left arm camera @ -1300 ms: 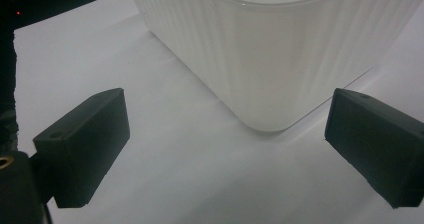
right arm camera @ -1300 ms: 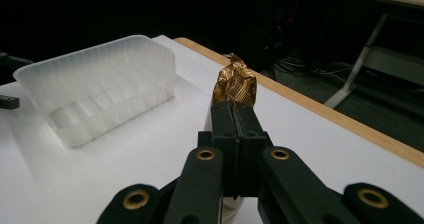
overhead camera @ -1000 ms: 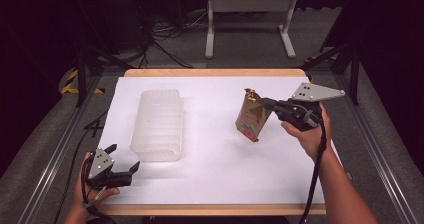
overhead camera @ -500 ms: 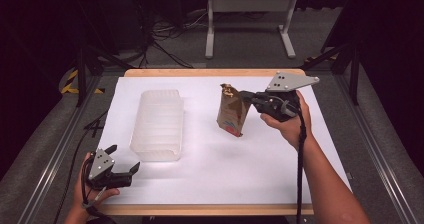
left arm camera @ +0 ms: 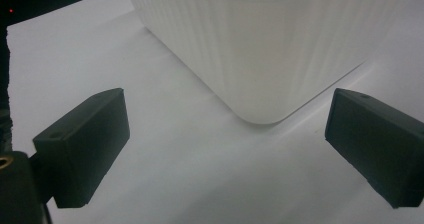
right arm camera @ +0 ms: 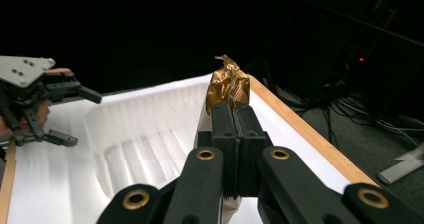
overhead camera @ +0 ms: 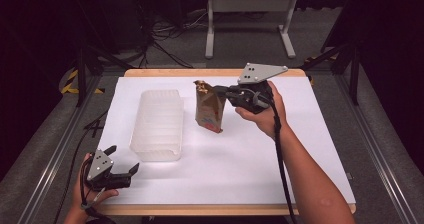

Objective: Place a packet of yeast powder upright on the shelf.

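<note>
A brown snack bag (overhead camera: 209, 109) with a crumpled gold top (right arm camera: 229, 83) hangs above the white table cover, just right of a translucent white plastic tub (overhead camera: 157, 125). My right gripper (overhead camera: 218, 91) is shut on the bag's upper edge, jaws pressed together on it in the right gripper view. Near the table's front left corner, my left gripper (overhead camera: 124, 160) rests low and open, nothing between its jaws. In the left gripper view the tub's rounded corner (left arm camera: 260, 59) stands just beyond the two spread jaws.
A white sheet (overhead camera: 300, 149) covers the wooden table, whose edge (overhead camera: 210, 73) shows at the back. Metal rails run along both sides. A grey stand (overhead camera: 248, 14) and cables lie on the floor behind.
My right gripper has carried the bag leftward across the table, from the right side to just beside the tub. The left gripper has stayed put.
</note>
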`<state>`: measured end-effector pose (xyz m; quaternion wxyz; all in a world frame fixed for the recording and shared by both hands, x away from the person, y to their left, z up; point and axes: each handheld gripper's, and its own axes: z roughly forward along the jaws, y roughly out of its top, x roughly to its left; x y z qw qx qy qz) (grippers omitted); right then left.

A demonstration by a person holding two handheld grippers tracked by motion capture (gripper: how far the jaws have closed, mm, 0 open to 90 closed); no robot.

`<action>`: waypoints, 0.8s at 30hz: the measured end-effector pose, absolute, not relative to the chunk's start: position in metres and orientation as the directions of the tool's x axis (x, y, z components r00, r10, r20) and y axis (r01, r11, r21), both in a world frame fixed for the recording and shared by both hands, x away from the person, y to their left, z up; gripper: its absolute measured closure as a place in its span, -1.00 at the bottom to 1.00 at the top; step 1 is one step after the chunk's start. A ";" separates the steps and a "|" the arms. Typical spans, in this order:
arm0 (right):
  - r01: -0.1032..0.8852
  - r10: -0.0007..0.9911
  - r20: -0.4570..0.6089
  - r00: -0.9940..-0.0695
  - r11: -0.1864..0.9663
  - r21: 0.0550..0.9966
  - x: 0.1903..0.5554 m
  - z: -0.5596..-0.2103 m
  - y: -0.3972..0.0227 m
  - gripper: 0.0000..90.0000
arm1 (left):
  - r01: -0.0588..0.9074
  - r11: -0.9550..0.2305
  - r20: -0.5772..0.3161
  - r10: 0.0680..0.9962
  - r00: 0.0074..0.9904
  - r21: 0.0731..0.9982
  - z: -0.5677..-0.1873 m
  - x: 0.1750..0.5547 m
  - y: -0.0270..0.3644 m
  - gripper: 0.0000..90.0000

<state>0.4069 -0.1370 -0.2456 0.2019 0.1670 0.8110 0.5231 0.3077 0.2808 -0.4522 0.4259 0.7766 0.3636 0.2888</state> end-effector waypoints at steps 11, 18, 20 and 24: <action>0.023 0.403 -0.158 -0.902 0.409 0.912 0.417 -0.245 -0.098 0.98 | 0.316 -0.378 0.142 0.807 0.573 0.870 -0.452 0.306 0.280 -0.89; 0.005 0.360 -0.155 -0.920 0.406 0.914 0.425 -0.247 -0.079 0.98 | 0.322 -0.370 0.133 0.810 0.571 0.871 -0.452 0.305 0.281 -0.89; 0.003 0.356 -0.155 -0.922 0.406 0.914 0.426 -0.247 -0.076 0.98 | 0.321 -0.371 0.134 0.809 0.572 0.871 -0.452 0.305 0.281 -0.89; -0.008 0.328 -0.159 -0.931 0.417 0.909 0.428 -0.250 -0.060 0.98 | 0.319 -0.376 0.138 0.807 0.575 0.870 -0.452 0.304 0.282 -0.89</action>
